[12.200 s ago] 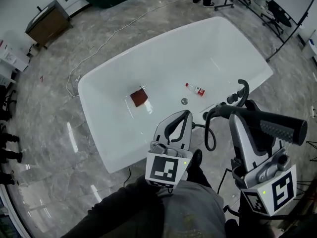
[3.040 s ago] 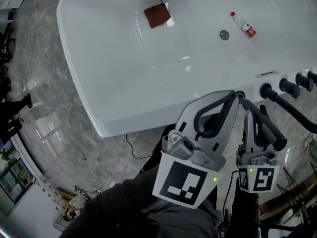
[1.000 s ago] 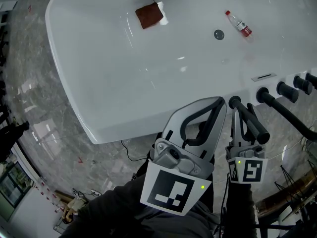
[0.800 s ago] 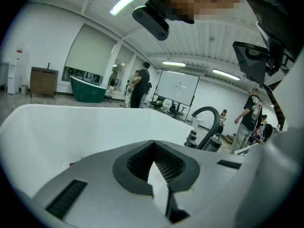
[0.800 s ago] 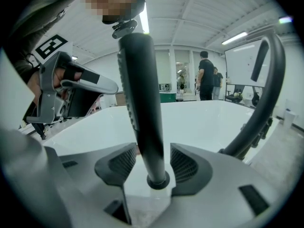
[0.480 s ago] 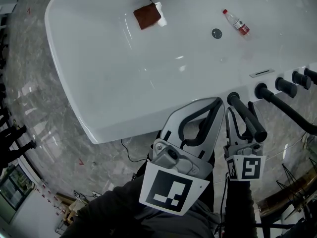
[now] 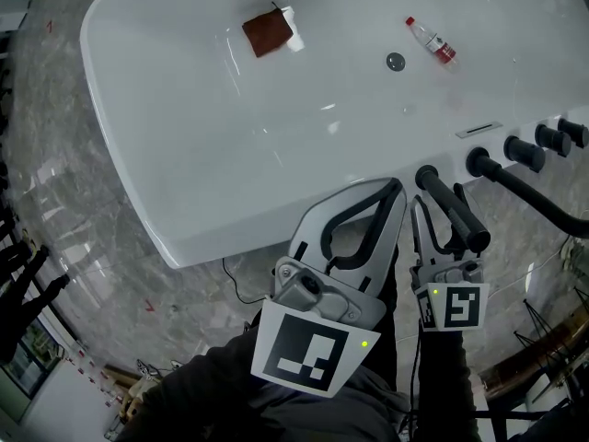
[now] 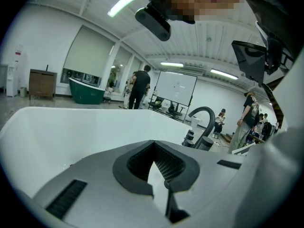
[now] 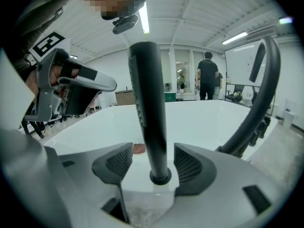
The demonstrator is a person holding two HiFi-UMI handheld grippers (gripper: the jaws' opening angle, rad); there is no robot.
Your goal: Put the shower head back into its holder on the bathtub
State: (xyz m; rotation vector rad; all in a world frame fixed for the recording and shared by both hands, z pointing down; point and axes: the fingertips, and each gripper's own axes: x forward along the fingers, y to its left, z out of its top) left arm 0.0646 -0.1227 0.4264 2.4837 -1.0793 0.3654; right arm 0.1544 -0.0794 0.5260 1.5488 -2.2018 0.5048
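- One white bathtub (image 7: 184, 155), holding a red-brown cloth (image 7: 267, 35) toward its far end and a small clear bottle (image 7: 433, 42) with a red label lying on its side, with the round drain (image 7: 395, 61) between them, nearer the bottle.
- On the tub's near rim, a black holder (image 9: 160, 177) with the shower head (image 9: 149, 113) standing upright in it, stem end down.
- Around that shower head, the right gripper (image 9: 153, 163): jaws opening, pads spread to either side of the black stem and clear of it, gripping nothing.
- Just to its left, the left gripper (image 7: 396, 187): fingers pressed together at the tips, nothing between them, by the tub's near rim.
- Along the rim to the right, a row of black knobs (image 7: 520, 150) and a curved black spout (image 9: 256, 113), close beside the right gripper.
- Below the tub, a grey marble floor (image 7: 74, 247) with a thin cable (image 7: 230, 274).
- Beyond the far rim, well apart, a person in dark clothes (image 9: 207, 77) and a green tub (image 8: 88, 90).
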